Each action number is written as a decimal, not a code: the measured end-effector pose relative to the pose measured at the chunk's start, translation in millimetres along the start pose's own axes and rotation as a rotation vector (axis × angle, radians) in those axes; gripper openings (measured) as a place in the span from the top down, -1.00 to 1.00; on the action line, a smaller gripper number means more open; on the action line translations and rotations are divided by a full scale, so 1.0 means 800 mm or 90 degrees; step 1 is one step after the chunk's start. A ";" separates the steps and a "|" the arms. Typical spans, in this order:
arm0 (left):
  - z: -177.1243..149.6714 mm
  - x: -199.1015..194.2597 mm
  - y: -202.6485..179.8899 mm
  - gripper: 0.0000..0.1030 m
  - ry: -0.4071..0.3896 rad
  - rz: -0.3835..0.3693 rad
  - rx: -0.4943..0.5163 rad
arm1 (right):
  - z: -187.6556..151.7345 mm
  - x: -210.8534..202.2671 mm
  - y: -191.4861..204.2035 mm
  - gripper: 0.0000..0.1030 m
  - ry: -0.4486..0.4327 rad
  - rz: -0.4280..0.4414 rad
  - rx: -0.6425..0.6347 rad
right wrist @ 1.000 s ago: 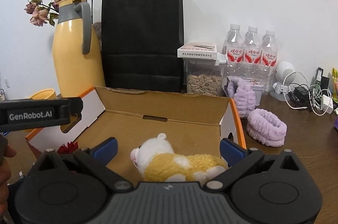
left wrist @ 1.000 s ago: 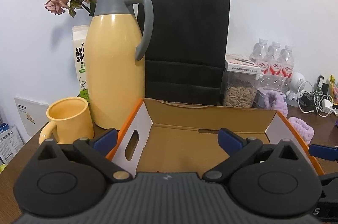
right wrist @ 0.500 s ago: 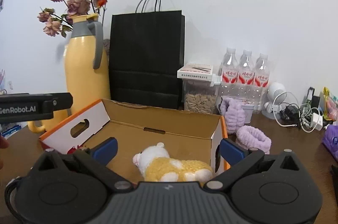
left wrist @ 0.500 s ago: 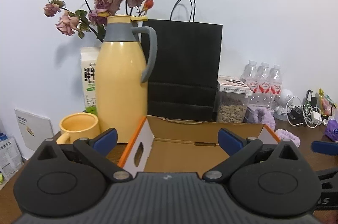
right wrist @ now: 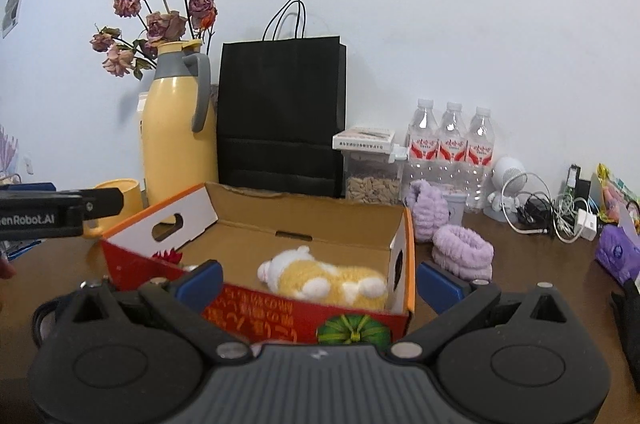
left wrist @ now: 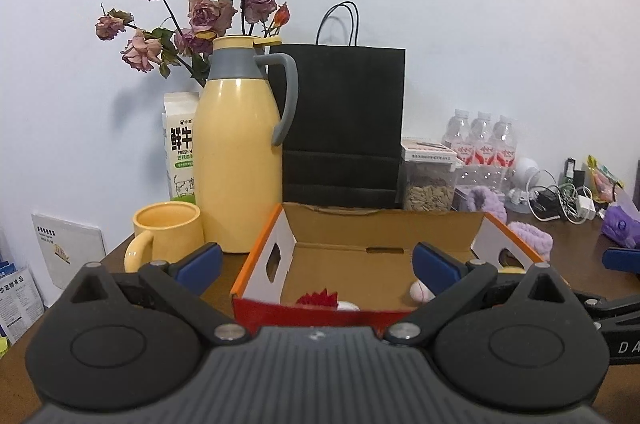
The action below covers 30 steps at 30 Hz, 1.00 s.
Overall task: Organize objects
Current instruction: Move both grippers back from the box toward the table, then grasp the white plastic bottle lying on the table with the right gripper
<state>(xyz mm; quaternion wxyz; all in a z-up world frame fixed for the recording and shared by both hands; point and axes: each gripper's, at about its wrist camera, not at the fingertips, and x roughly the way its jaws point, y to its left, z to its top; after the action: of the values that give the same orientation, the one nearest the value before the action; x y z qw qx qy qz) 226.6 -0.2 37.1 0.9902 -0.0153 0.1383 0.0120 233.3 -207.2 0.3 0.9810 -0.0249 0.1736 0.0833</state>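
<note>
Open cardboard box with red front wall and orange-edged white side flaps, standing in the middle of the brown table. Inside, near the right wall, a yellow and white plush toy lying on its side; in the left front corner, a red flower-like object, only partly seen. Left gripper in front of the box, blue-tipped fingers spread wide, holding nothing. Right gripper also before the front wall, jaws wide apart and empty. Behind the box, a black paper bag against the wall, and to its left a yellow thermos jug with dried roses behind it, a milk carton and a yellow mug. To the right, a clear container of seeds, three water bottles, purple fluffy bands and a tangle of white cables.
</note>
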 end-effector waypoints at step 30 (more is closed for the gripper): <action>-0.058 -0.011 0.026 -1.00 0.109 0.008 -0.016 | -0.055 0.005 0.022 -1.00 0.097 -0.033 0.007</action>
<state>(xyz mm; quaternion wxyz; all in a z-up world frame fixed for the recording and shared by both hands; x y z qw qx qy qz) 204.8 19.0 -5.5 0.9744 -0.0276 0.2223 0.0186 218.9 -192.6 -42.8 0.9669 -0.0300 0.2475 0.0545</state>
